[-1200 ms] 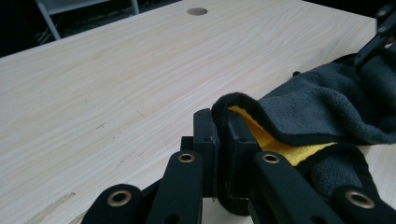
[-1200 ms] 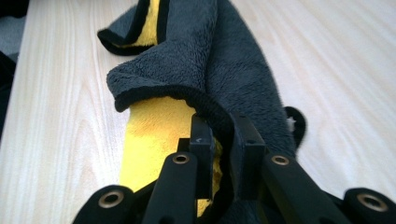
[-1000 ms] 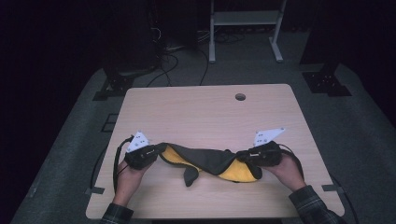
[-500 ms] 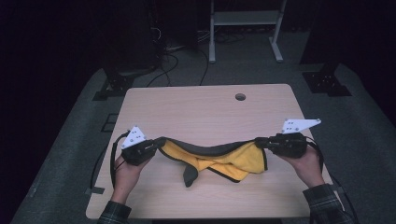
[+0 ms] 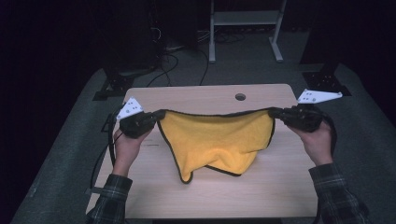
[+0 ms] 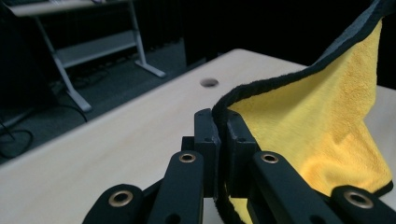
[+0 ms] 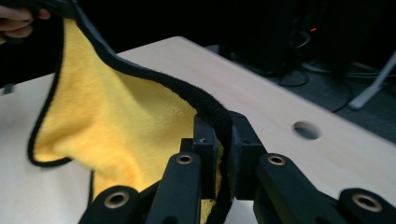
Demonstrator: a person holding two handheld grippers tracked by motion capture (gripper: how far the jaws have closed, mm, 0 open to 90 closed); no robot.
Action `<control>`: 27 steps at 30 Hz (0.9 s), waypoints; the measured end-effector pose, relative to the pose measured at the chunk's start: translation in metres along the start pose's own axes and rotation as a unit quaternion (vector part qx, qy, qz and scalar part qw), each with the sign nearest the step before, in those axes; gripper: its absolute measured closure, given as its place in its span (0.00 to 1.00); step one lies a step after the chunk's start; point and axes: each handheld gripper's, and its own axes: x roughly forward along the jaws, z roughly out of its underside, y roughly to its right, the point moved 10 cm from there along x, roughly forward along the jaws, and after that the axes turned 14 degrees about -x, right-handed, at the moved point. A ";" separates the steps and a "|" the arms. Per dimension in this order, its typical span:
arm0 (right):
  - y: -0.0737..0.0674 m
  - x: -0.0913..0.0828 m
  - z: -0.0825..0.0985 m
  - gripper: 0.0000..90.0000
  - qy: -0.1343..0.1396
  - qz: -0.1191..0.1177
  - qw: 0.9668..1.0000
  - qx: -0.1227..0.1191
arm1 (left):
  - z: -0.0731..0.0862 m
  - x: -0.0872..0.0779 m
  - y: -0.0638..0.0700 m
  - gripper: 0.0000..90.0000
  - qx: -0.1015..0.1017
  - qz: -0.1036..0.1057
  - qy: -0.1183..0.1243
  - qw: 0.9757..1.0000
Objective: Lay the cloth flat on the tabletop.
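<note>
Pinching the top corners of a yellow cloth (image 5: 217,140), both grippers hold it stretched between them above the table (image 5: 196,98). The left gripper (image 5: 156,115) has its fingers (image 6: 208,135) clenched on the cloth's dark-edged corner, and the right gripper (image 5: 273,112) has its fingers (image 7: 205,137) clenched on the opposite corner. The cloth hangs in a sagging sheet, its lower tip near the tabletop; whether it touches cannot be told. The room behind is too dark to make out beyond a white metal stand (image 5: 243,18) and floor cables (image 5: 173,58). A round hole (image 5: 240,97) marks the table's far edge.
</note>
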 end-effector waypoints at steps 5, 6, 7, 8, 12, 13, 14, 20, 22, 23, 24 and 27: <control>0.032 0.002 -0.031 0.92 0.013 0.035 0.999 -0.006 | -0.041 0.010 -0.013 0.95 0.012 -0.019 0.030 0.999; 0.036 0.001 -0.040 0.92 0.019 0.041 0.999 -0.007 | -0.050 0.010 -0.013 0.95 0.015 -0.022 0.038 0.999; 0.041 -0.001 -0.049 0.92 0.028 0.049 0.998 -0.016 | -0.058 0.008 -0.013 0.95 0.018 -0.024 0.048 0.998; 0.043 -0.003 -0.057 0.92 0.035 0.055 0.998 -0.021 | -0.065 0.006 -0.013 0.95 0.023 -0.028 0.055 0.998; 0.042 -0.011 -0.072 0.92 0.052 0.060 0.996 -0.042 | -0.073 -0.001 -0.009 0.95 0.036 -0.026 0.066 0.997; 0.039 -0.011 -0.069 0.92 0.053 0.054 0.996 -0.042 | -0.069 -0.002 -0.008 0.95 0.036 -0.022 0.064 0.997; 0.035 -0.011 -0.063 0.92 0.053 0.051 0.996 -0.041 | -0.062 -0.002 -0.007 0.95 0.040 -0.021 0.058 0.997; 0.005 0.000 -0.004 0.91 0.029 0.009 0.999 -0.022 | -0.001 0.002 0.001 0.95 0.029 0.001 0.006 1.000; -0.007 0.003 0.016 0.91 0.012 -0.003 1.000 -0.017 | 0.019 0.001 0.005 0.95 0.024 0.007 -0.008 1.000; -0.013 0.004 0.024 0.91 0.008 -0.010 1.000 -0.014 | 0.028 -0.001 0.007 0.95 0.019 0.011 -0.015 1.000; -0.019 0.004 0.032 0.91 0.002 -0.016 1.000 -0.014 | 0.036 -0.002 0.009 0.95 0.015 0.016 -0.021 1.000; -0.037 0.001 0.053 0.91 -0.010 -0.034 0.999 -0.006 | 0.061 -0.005 0.017 0.95 0.001 0.030 -0.038 0.999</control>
